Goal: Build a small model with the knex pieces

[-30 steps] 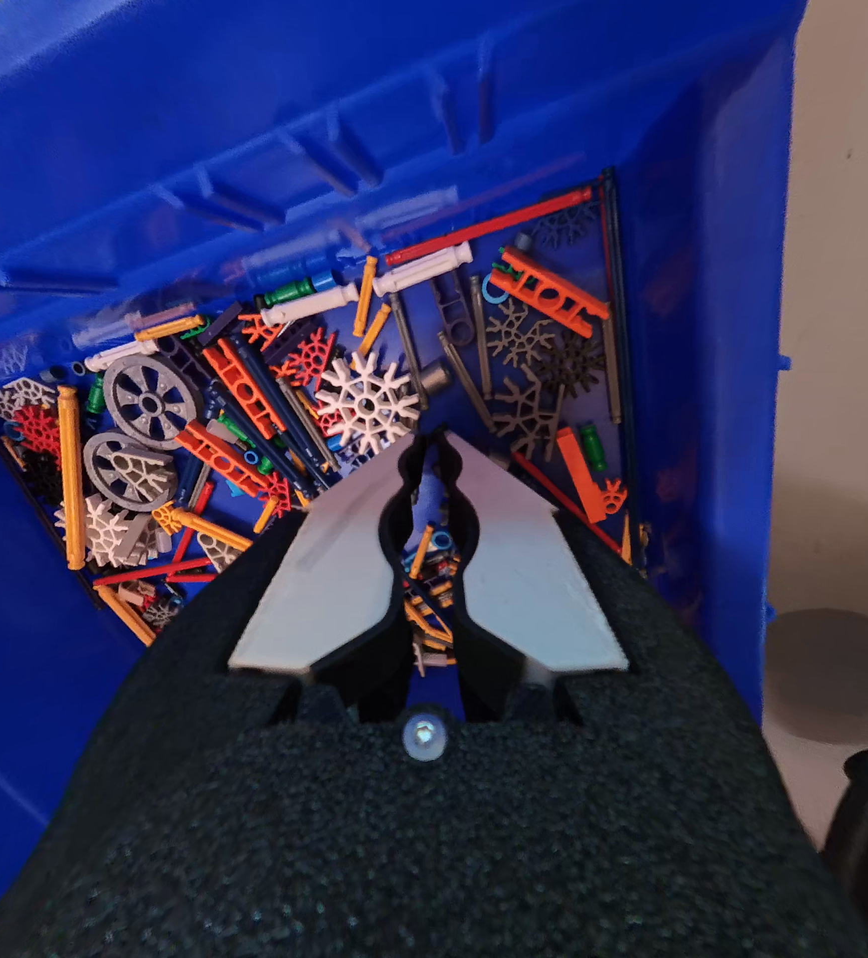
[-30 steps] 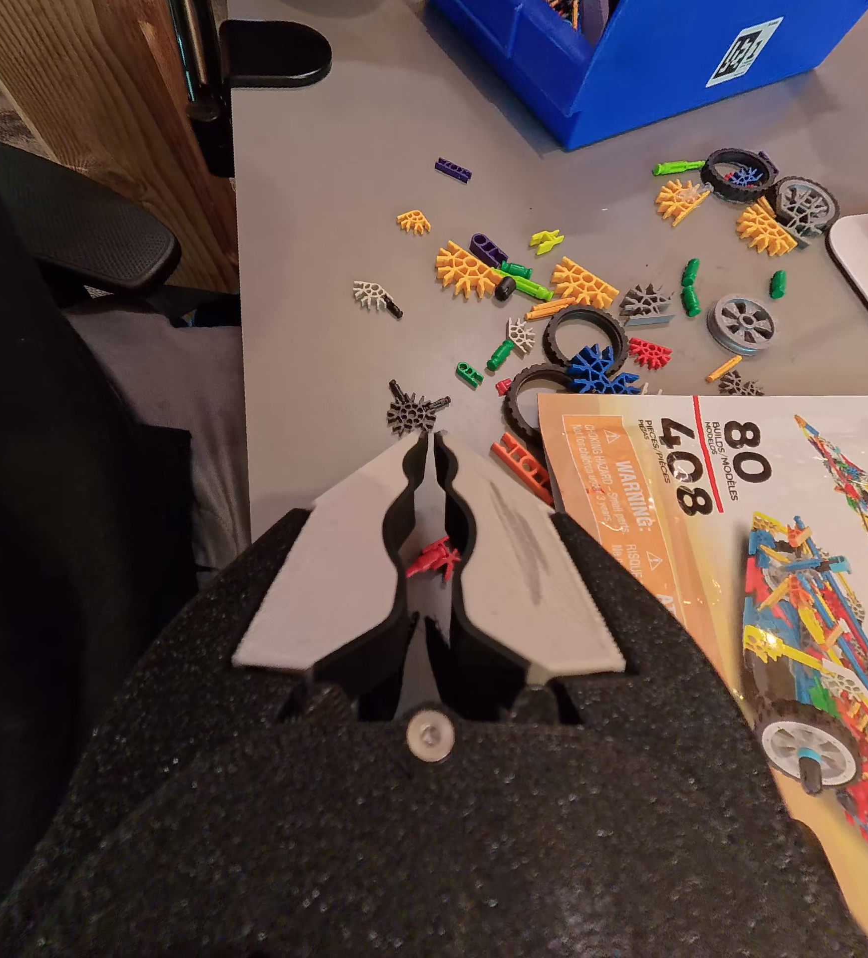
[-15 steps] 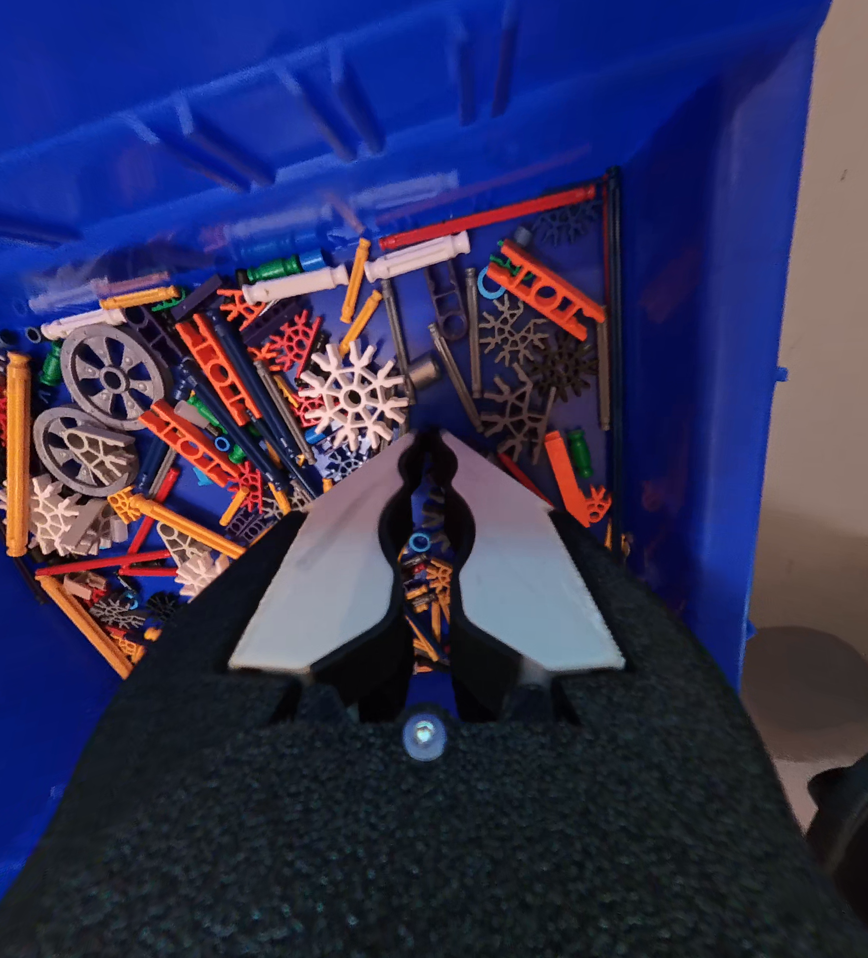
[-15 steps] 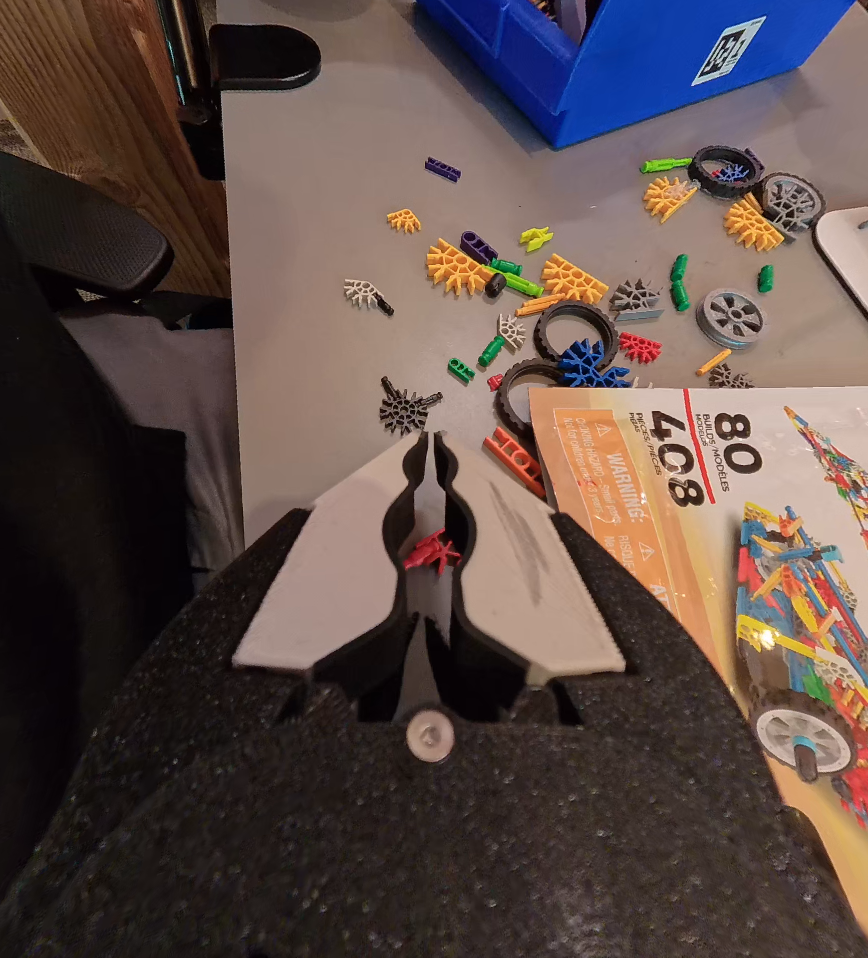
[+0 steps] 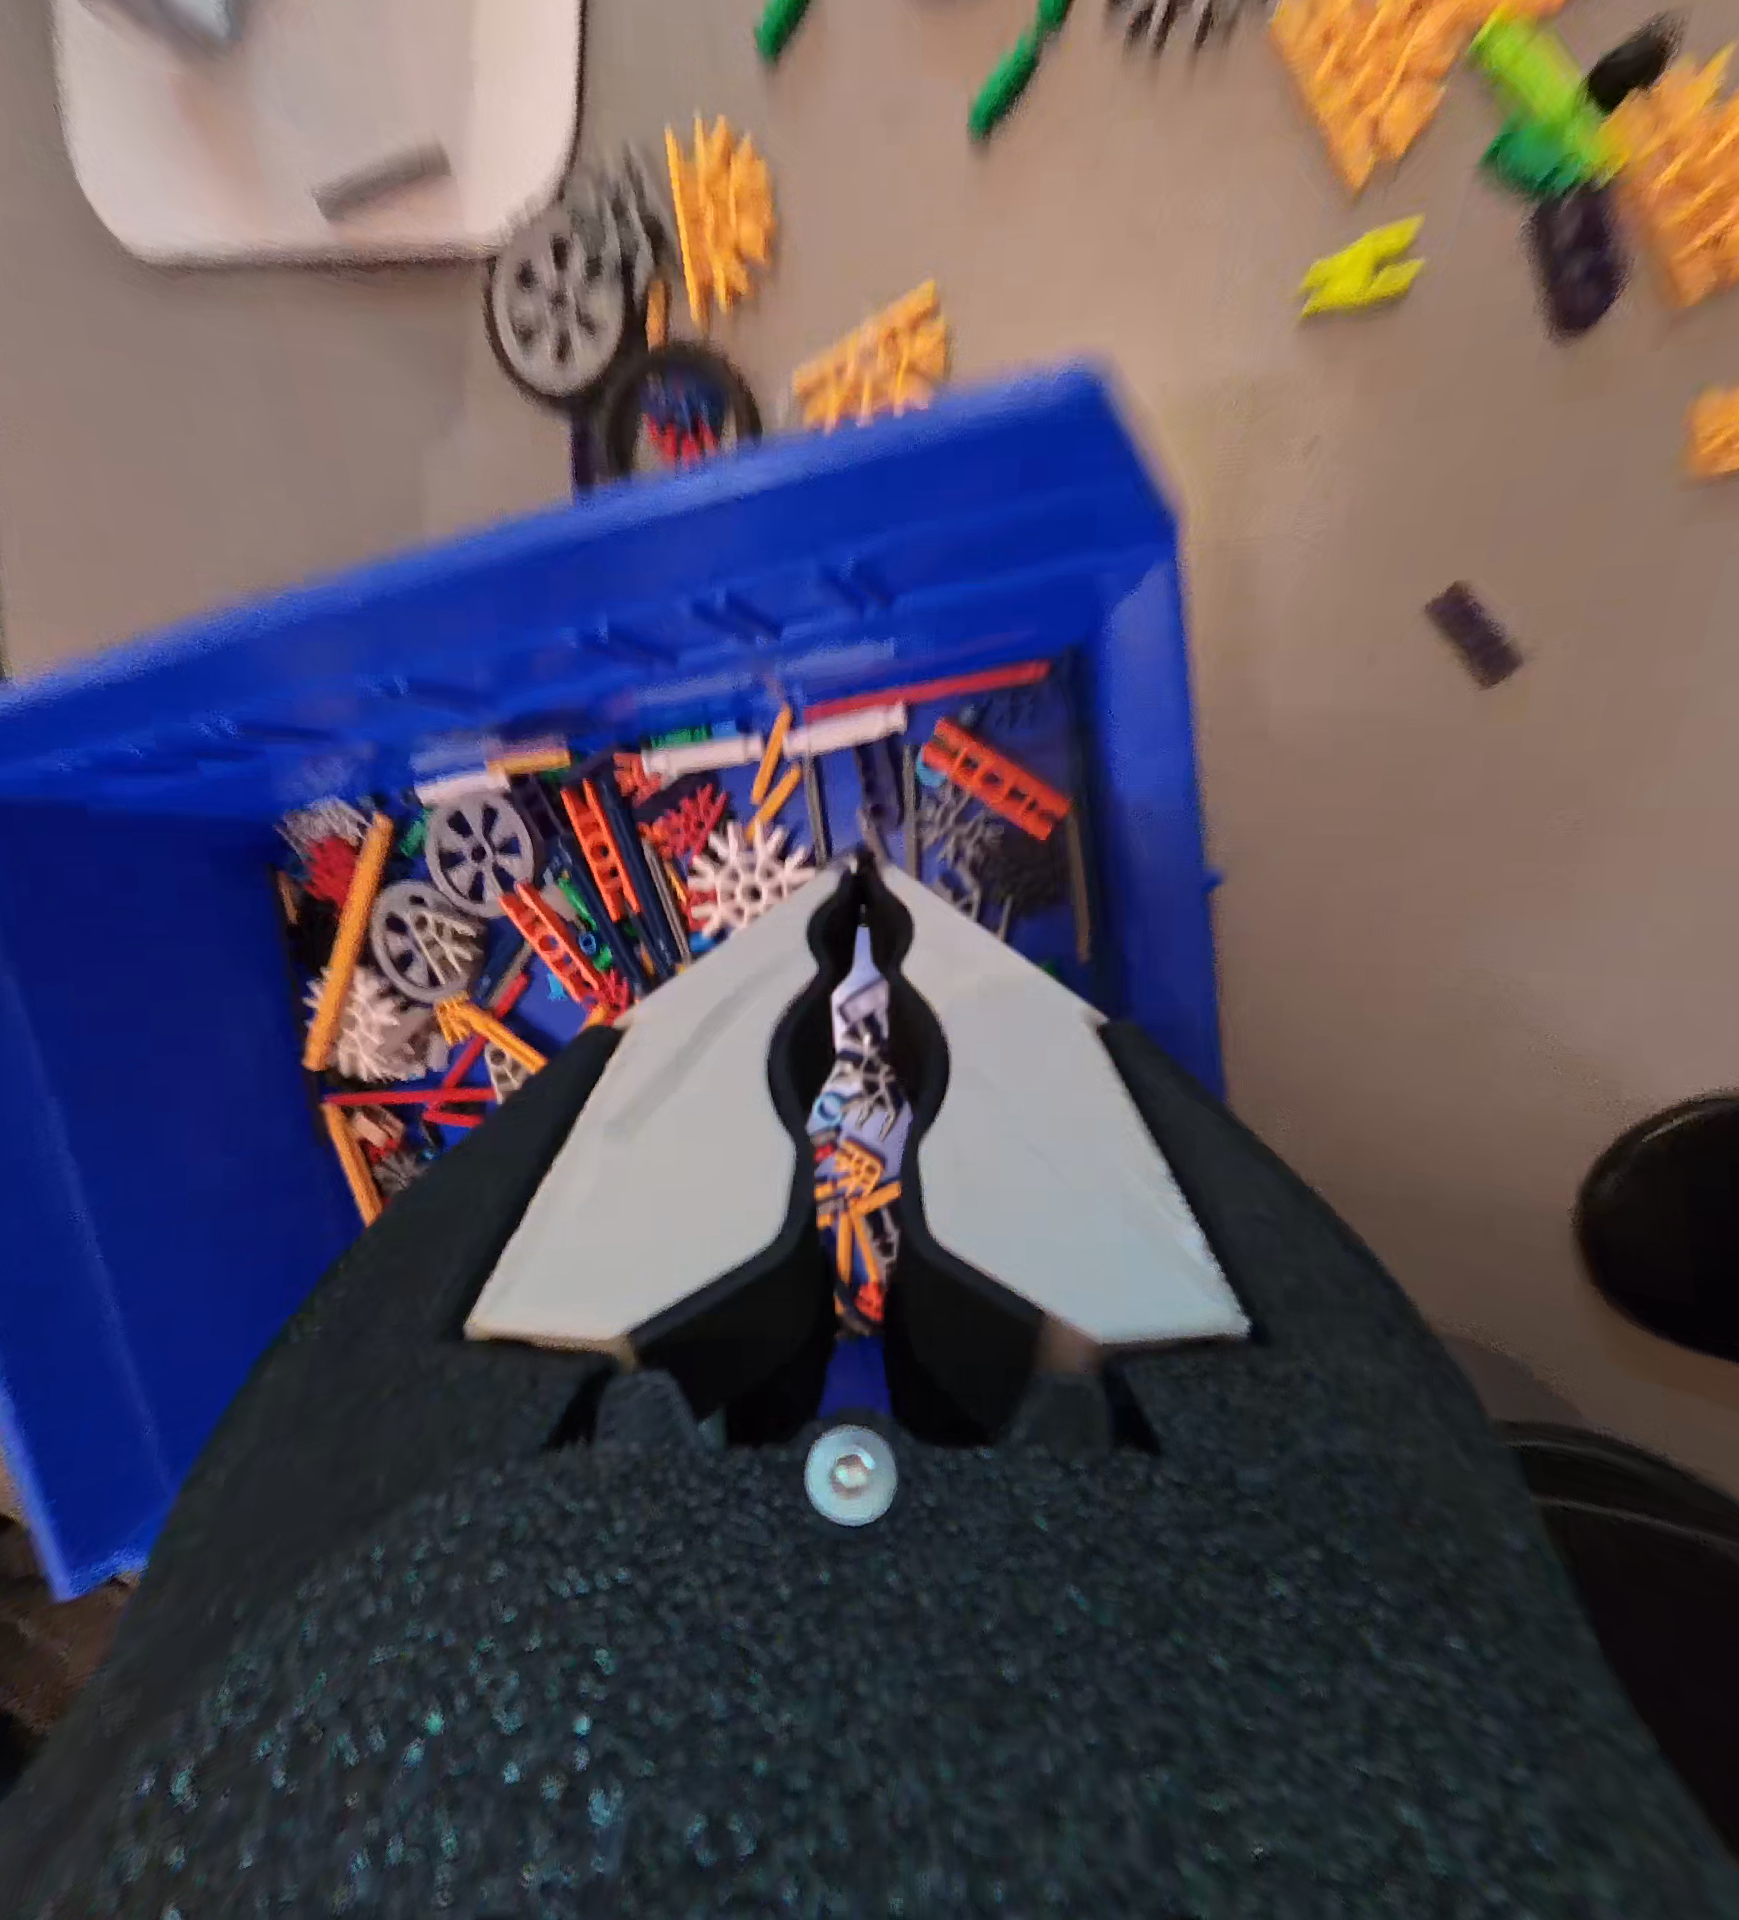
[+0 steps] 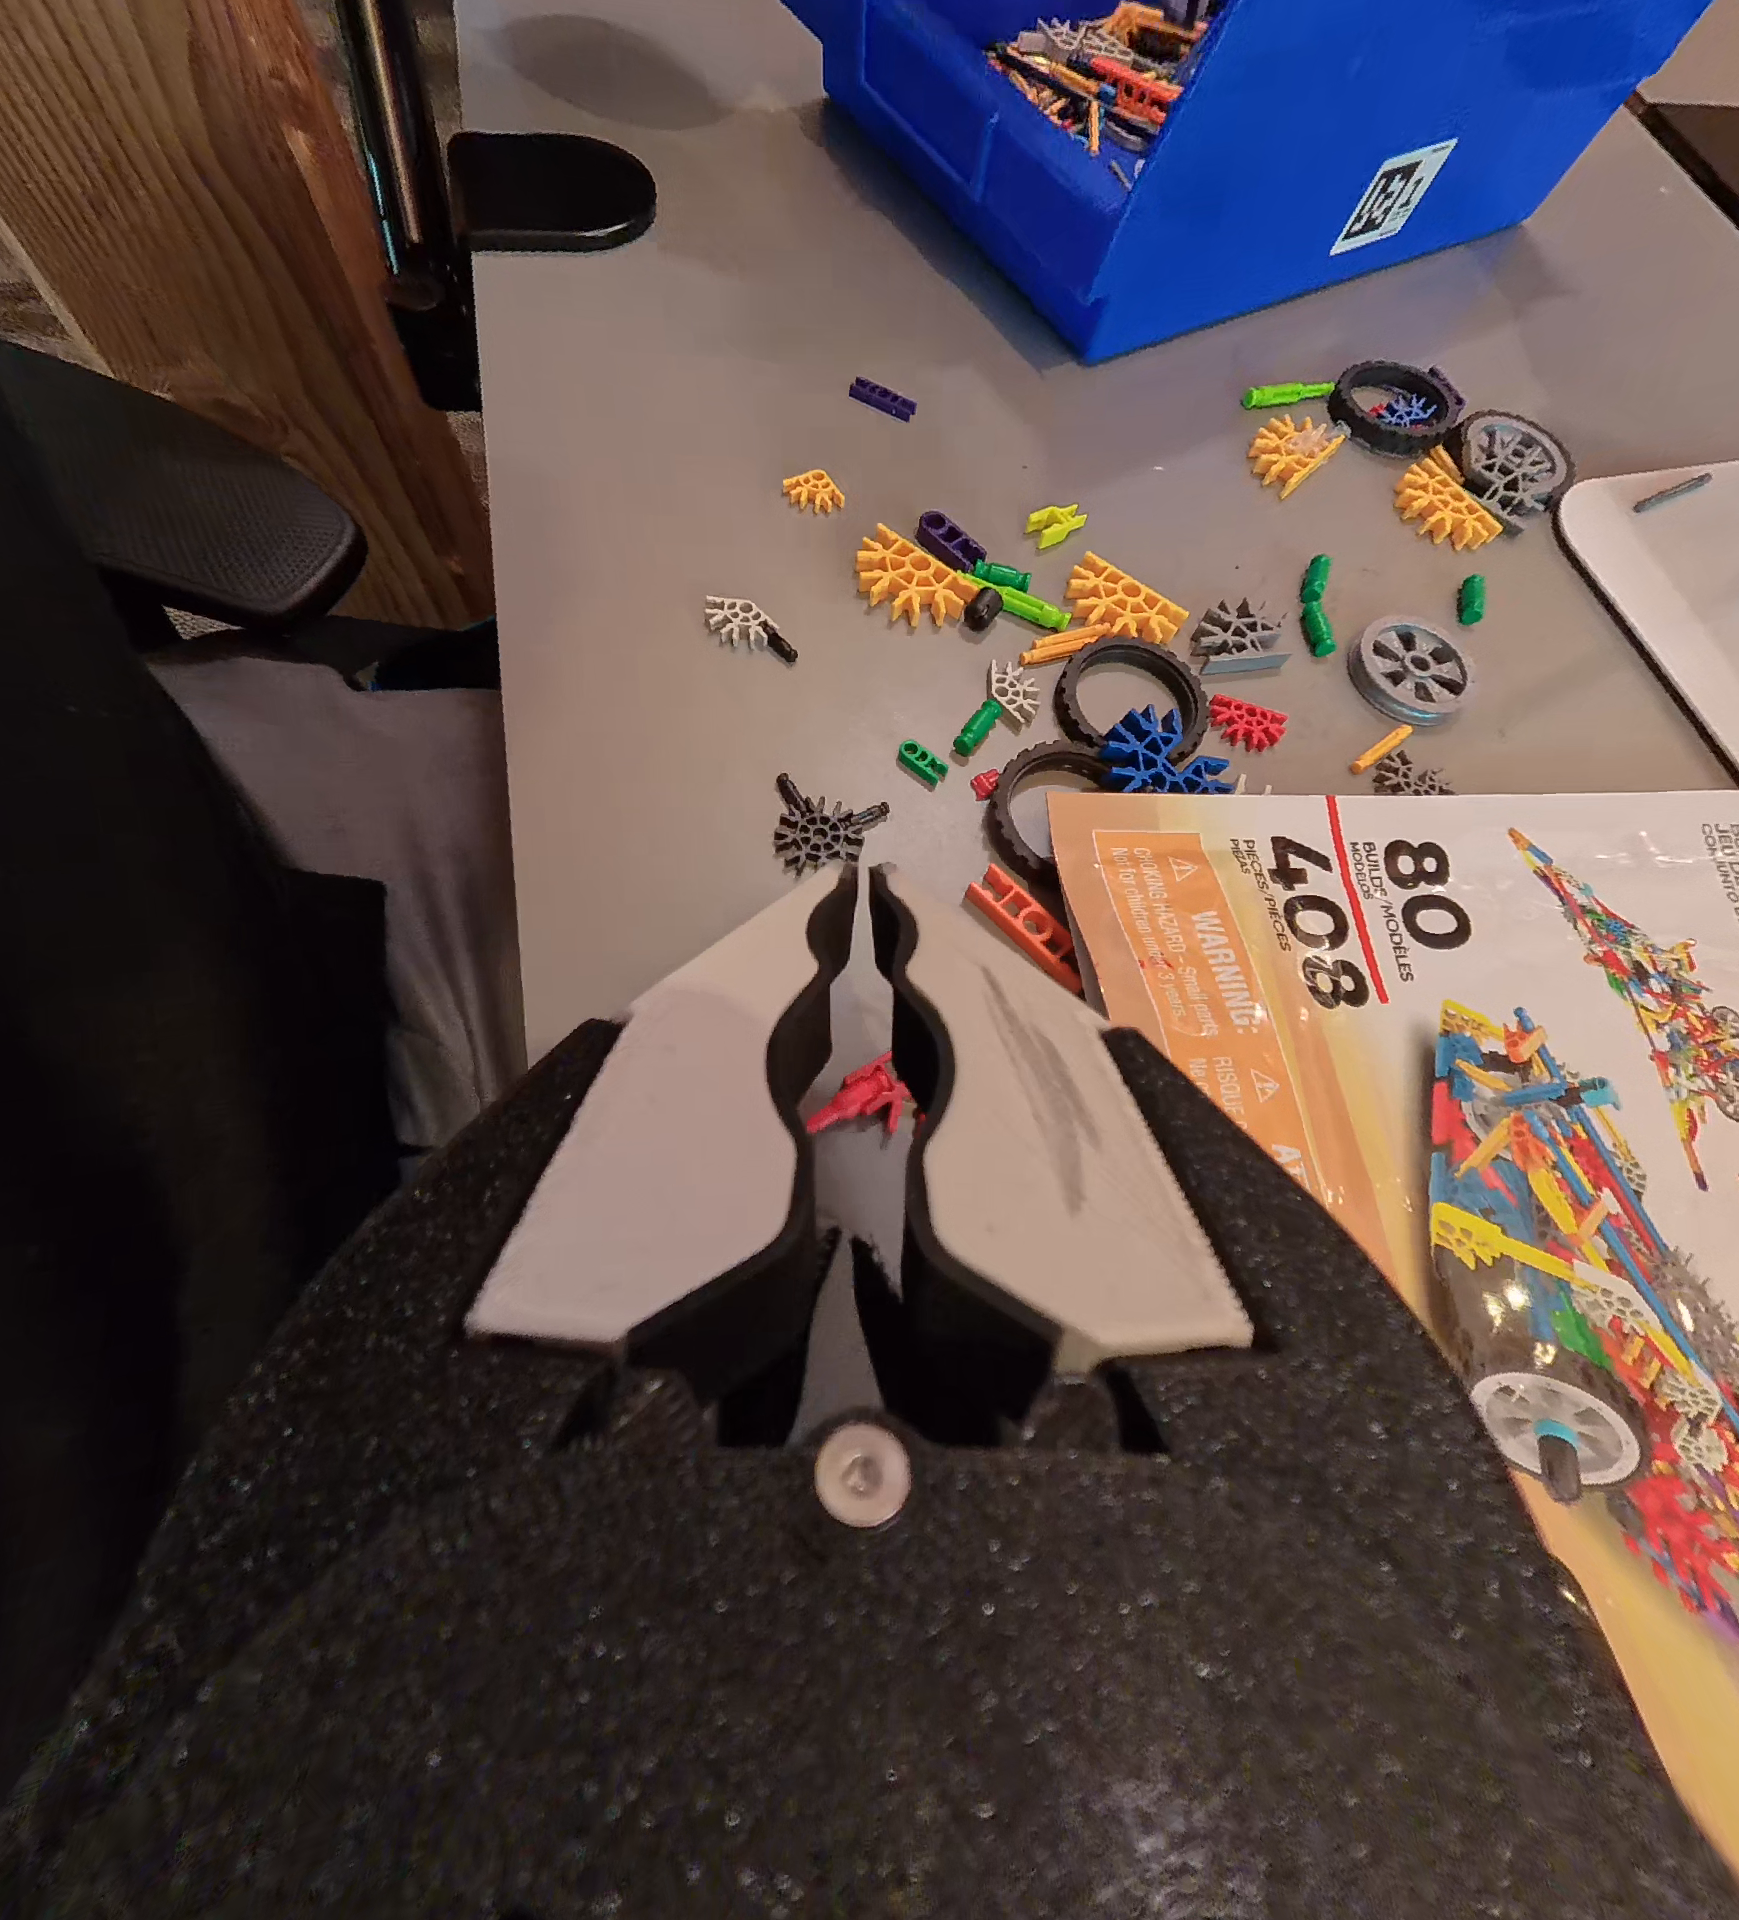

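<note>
Red connector [image 6: 860, 1101] is pinched mid-jaw by R gripper [image 6: 863, 883]; light, stiff plastic, spiky, best held flat-on. L gripper [image 5: 860, 873] is pressed together, apparently empty, above blue bin [image 5: 96, 1039] w/ parts ahead.

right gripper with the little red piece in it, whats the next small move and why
Probably ease the right gripper forward over bare grey table, jaws shut. It grips the red connector close to the table's left edge, with the black connector just past its tips and the printed bag to its right, so opening here risks a drop or a clutter.
</note>
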Available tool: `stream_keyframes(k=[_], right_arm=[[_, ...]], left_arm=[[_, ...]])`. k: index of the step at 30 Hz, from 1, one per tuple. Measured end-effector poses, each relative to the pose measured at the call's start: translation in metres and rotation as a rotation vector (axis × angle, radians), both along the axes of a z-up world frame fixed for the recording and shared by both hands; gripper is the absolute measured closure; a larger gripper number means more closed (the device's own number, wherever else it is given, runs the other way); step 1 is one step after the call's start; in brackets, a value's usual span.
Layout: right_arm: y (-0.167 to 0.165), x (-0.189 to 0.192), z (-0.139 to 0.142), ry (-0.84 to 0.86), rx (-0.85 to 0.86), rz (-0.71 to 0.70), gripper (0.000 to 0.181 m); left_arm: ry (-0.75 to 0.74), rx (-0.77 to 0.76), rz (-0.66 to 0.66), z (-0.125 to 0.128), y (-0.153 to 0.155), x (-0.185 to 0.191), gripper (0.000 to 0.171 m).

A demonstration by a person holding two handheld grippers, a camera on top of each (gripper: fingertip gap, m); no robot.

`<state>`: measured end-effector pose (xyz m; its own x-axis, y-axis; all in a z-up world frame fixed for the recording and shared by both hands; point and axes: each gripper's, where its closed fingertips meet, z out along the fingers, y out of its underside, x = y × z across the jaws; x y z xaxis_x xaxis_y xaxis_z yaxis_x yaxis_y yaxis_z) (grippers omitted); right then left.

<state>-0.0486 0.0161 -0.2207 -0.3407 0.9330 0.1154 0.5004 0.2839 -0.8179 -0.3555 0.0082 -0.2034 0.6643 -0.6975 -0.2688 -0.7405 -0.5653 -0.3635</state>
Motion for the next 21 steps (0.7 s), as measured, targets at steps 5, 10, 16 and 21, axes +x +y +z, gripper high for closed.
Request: stream_keyframes(k=[5,10,16,21], right_arm=[[-0.007,0.001,0.003,0.012,0.007,0.007,0.180],[-0.014,0.001,0.005,0.019,0.028,0.002,0.180],[-0.021,0.001,0.001,0.006,0.063,0.005,0.180],[-0.019,-0.002,-0.006,-0.009,0.077,0.003,0.180]], left_arm=[[-0.048,0.139,-0.101,0.037,-0.002,0.085,0.171],[-0.108,0.177,-0.216,0.017,-0.003,0.180,0.171],[-0.230,0.140,-0.283,-0.024,-0.009,0.244,0.171],[-0.297,0.111,-0.280,-0.038,-0.012,0.262,0.171]])
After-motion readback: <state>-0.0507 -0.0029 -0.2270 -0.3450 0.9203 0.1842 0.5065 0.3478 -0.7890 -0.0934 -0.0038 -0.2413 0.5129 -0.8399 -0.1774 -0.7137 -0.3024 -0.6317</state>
